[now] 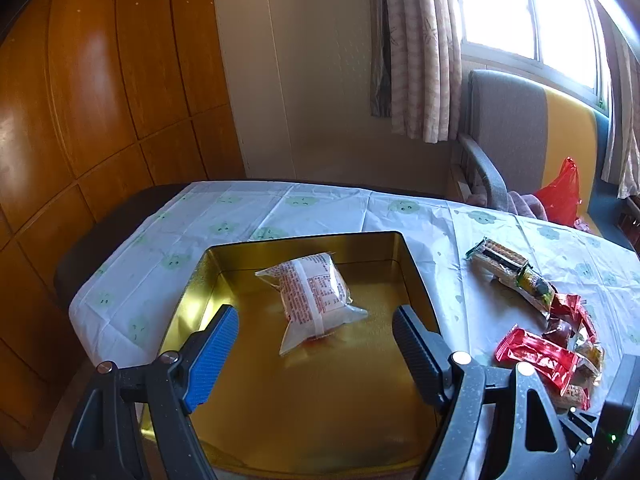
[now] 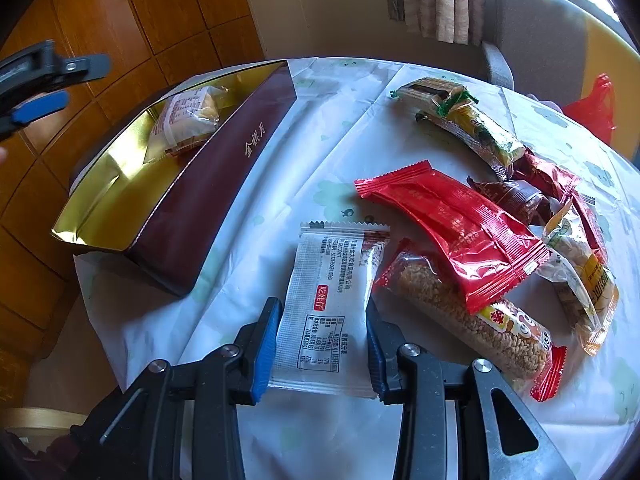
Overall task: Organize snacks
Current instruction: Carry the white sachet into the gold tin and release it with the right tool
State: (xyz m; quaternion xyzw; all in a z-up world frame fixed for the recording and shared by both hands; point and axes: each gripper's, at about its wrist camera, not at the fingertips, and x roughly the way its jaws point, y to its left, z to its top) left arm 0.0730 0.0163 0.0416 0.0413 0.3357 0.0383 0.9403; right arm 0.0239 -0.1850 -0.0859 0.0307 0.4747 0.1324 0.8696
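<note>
A gold-lined tin box [image 1: 224, 272] with dark red sides [image 2: 208, 184] stands on the table. One clear snack packet with red print [image 1: 314, 296] lies inside it; it also shows in the right wrist view [image 2: 188, 118]. My left gripper [image 1: 316, 322] is open and empty above the box. My right gripper [image 2: 322, 316] is shut on a white snack packet [image 2: 334, 280] at its sides, low over the tablecloth. Several more snacks lie in a pile to the right, among them a red packet [image 2: 452, 224] and a grain bar [image 2: 472, 320].
The table has a white cloth with green cloud faces [image 1: 420, 220]. Its left edge [image 1: 80, 304] runs beside wooden wall panels. A grey and yellow chair [image 1: 520, 136] with a red bag [image 1: 560, 192] stands behind the table, under a window.
</note>
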